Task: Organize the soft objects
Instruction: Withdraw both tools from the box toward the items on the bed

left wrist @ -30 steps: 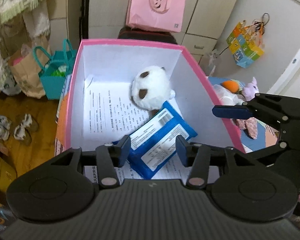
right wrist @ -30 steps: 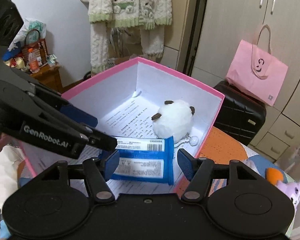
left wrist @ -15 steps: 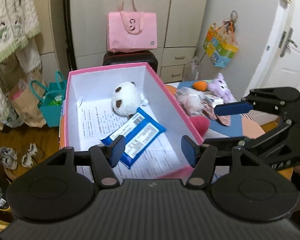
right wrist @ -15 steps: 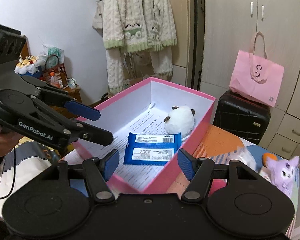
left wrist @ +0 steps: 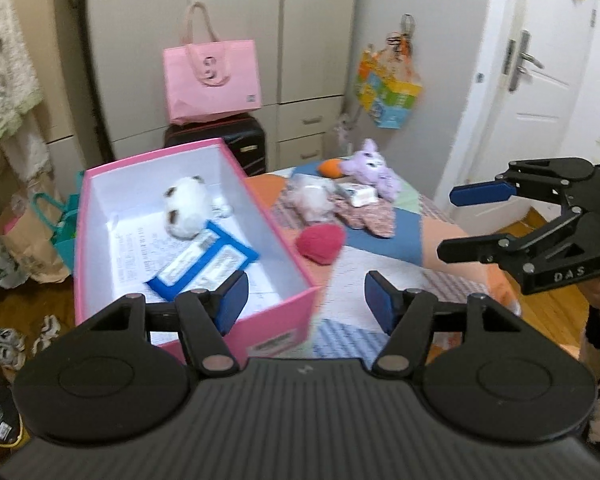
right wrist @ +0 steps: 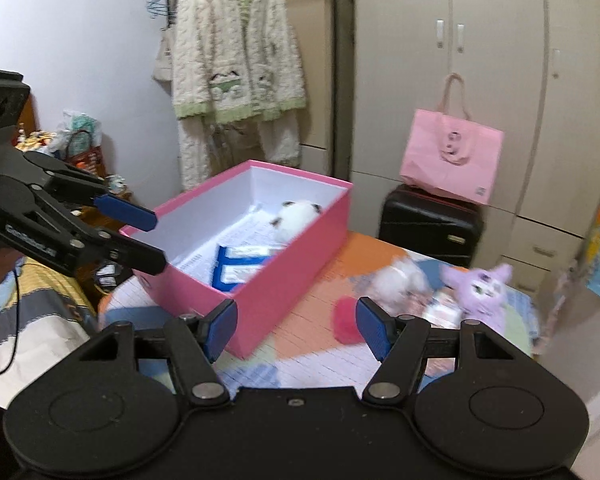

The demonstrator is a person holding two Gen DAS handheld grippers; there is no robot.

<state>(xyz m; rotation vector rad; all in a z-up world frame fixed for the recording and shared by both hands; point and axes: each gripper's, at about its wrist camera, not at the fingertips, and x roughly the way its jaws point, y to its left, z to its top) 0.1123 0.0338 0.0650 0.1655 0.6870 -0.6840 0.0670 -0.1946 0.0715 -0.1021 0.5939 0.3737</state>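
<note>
A pink box (left wrist: 276, 322) (right wrist: 284, 280) on the patchwork table holds a white plush (left wrist: 186, 206) (right wrist: 296, 218) and a blue wipes pack (left wrist: 204, 262) (right wrist: 240, 266). To its right lie a red fuzzy heart (left wrist: 320, 242) (right wrist: 344, 320), a white-pink plush (left wrist: 310, 200) (right wrist: 398, 280), a floral cloth item (left wrist: 364, 216), a purple plush (left wrist: 370, 170) (right wrist: 480, 286) and an orange toy (left wrist: 328, 167). My left gripper (left wrist: 306, 306) is open and empty above the box's near right corner. My right gripper (right wrist: 296, 326) is open and empty, raised over the table right of the box.
A pink tote bag (left wrist: 212, 78) (right wrist: 450, 160) sits on a black suitcase (right wrist: 430, 224) behind the table. Wardrobe doors stand behind. A cream robe (right wrist: 236, 76) hangs at the left. Bags (left wrist: 28, 232) and slippers are on the floor left of the box.
Both grippers have pulled back and up out of the box and swung right. The toys on the table have come into view. The wipes pack stays in the box.
</note>
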